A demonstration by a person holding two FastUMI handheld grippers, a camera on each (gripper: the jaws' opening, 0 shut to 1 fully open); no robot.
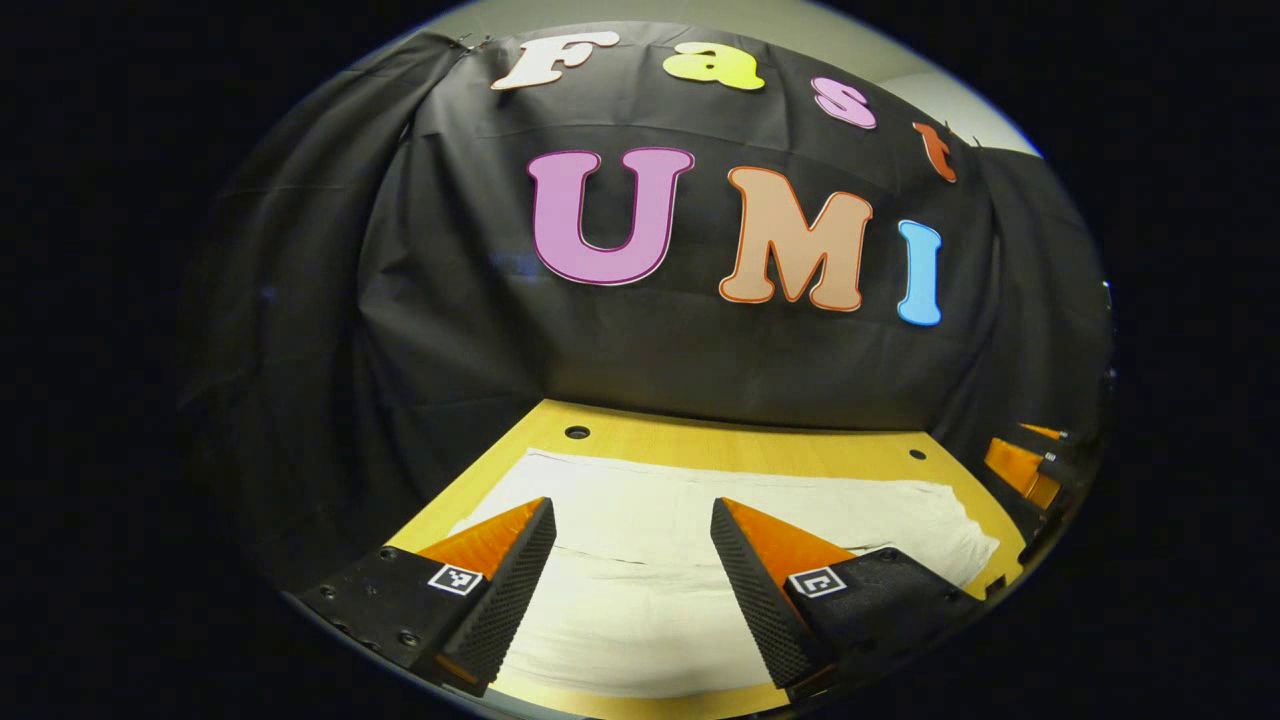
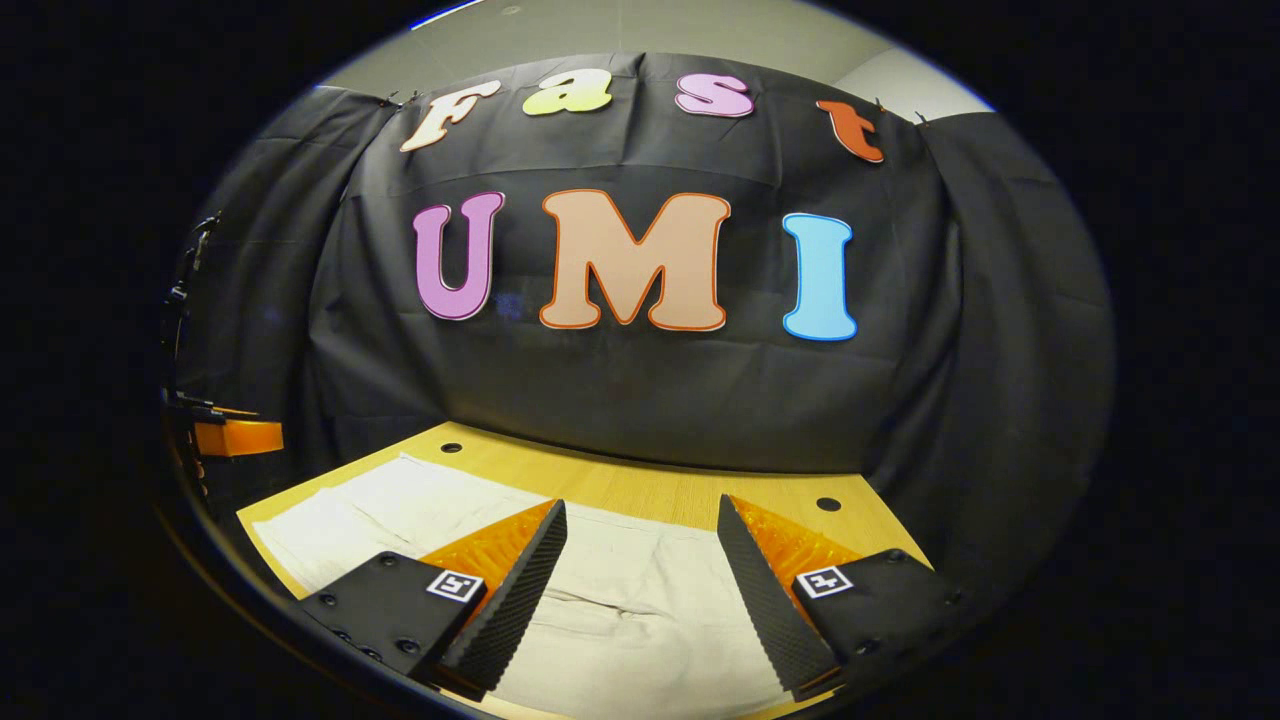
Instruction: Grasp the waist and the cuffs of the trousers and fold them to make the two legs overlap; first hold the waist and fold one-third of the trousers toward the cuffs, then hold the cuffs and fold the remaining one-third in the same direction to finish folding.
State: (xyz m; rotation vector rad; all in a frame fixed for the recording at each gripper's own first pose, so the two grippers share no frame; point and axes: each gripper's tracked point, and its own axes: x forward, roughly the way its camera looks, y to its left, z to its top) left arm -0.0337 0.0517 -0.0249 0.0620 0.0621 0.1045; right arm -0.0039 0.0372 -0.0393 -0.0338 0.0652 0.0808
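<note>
Cream-white trousers [image 1: 640,590] lie flat across the wooden table [image 1: 740,445]. In the left gripper view my left gripper [image 1: 632,512] hovers open above the cloth, fingers wide apart with nothing between them. The right gripper view shows the same trousers [image 2: 640,620] spread under my right gripper [image 2: 642,512], which is also open and holds nothing. At the far right edge of the left gripper view the other gripper [image 1: 1025,470] shows partly. At the far left edge of the right gripper view the other gripper [image 2: 225,435] shows partly. Which end is waist or cuffs I cannot tell.
The table [image 2: 640,485] has round holes [image 1: 577,433] near its back edge and ends against the black cloth wall. A strip of bare wood runs behind the trousers.
</note>
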